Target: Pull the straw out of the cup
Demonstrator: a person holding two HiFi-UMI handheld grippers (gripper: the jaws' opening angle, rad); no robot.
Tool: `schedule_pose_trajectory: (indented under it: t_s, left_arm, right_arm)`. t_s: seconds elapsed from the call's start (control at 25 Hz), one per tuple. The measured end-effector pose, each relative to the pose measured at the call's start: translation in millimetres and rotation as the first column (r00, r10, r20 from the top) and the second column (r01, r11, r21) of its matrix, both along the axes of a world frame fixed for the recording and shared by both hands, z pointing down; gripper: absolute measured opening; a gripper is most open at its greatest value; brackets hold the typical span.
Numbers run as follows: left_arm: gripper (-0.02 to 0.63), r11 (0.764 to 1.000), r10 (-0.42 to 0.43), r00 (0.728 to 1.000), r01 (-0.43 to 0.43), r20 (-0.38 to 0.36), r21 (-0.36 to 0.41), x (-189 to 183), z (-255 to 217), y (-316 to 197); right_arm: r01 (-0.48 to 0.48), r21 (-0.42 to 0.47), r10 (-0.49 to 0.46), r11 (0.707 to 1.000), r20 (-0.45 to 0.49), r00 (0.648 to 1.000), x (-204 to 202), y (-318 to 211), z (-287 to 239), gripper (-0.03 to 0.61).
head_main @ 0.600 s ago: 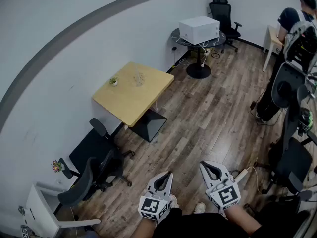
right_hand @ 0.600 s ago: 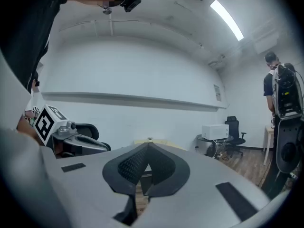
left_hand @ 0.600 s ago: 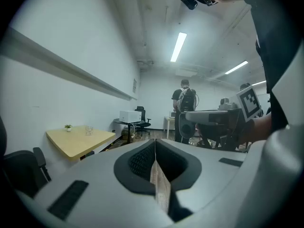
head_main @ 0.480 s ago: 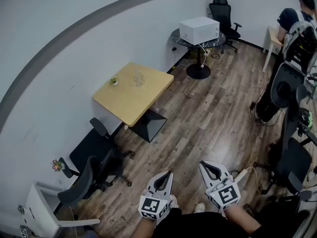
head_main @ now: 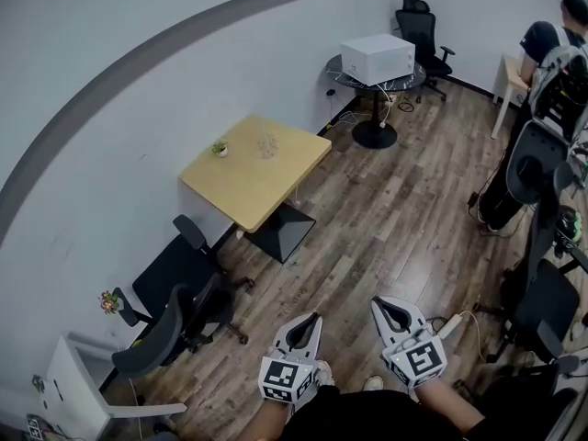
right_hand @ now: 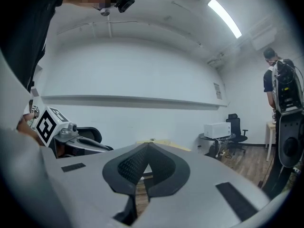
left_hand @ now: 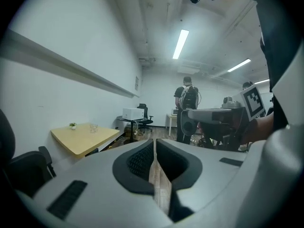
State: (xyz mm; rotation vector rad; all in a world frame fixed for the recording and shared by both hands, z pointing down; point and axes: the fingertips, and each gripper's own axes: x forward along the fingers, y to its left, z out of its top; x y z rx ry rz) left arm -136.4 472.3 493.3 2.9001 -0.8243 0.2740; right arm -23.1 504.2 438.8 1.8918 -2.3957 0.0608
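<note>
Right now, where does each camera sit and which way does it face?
Head view: on the person's head, looking steeply down at the yellow table; left gripper and right gripper show below.
Left gripper view: on the left gripper, looking along its shut jaws toward that table.
Right gripper view: on the right gripper, facing the wall; left gripper shows.
Shared: head and left gripper views show the table.

The floor [head_main: 395,219] is of dark wood planks. At the bottom edge the left gripper [head_main: 313,319] and the right gripper [head_main: 378,304] are side by side, each with its jaws together. Well ahead, a square yellow table [head_main: 266,196] stands at the white wall [head_main: 138,81]. On it a small potted plant [head_main: 220,148] and a clear cup [head_main: 267,143] stand near each other. Black office chairs [head_main: 179,292] stand left of the grippers. Farther back, a white box [head_main: 378,58] sits on a round table [head_main: 342,74].
</note>
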Motion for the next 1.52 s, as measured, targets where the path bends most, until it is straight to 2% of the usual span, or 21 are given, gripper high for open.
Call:
schedule_pose_trajectory:
  t_s: [0.28, 0.4, 0.6, 0.84, 1.04, 1.2, 1.52]
  left_arm:
    - [0.168, 1.000, -0.008, 1.000, 0.008, -0.008, 0.000, -14.4, 0.9, -17.0]
    - [0.267, 1.000, -0.013, 1.000, 0.013, -0.027, -0.001, -20.0, -0.1, -28.2]
    - [0.353, 0.999, -0.037, 0.998, 0.038, -0.042, 0.016, -40.9, -4.2, -50.4]
    - [0.370, 0.999, -0.027, 0.997, 0.030, -0.074, 0.044, -64.9, -13.2, -70.5]
    - [0.368, 0.996, -0.012, 0.993, 0.023, -0.118, 0.087, -70.2, -25.5, -81.7]
    - [0.368, 0.997, 0.003, 0.990, 0.008, -0.138, 0.082, -61.9, -26.5, -96.9]
    - [0.368, 0.997, -0.021, 0.993, 0.030, -0.118, 0.077, -25.0, -25.4, -152.8]
  right_arm:
    - [-0.023, -0.003, 0.023, 1.000, 0.003, 1.000, -12.8, -16.0, -2.1, 0.018]
    - [-0.041, -0.005, 0.041, 0.999, 0.010, 0.999, -17.7, -25.5, -0.3, 0.018]
    - [-0.049, 0.007, 0.049, 0.999, -0.021, 0.999, -36.9, -43.6, -3.2, 0.018]
    - [-0.073, 0.055, 0.074, 0.996, -0.027, 0.997, -55.4, -64.0, -14.3, 0.018]
    - [-0.064, 0.070, 0.066, 0.995, -0.027, 0.997, -58.8, -79.6, -16.0, 0.018]
    - [-0.066, 0.088, 0.069, 0.994, -0.037, 0.997, -47.8, -100.1, -16.1, 0.018]
    - [-0.042, 0.086, 0.048, 0.995, -0.068, 0.997, -5.9, -166.4, -18.6, 0.018]
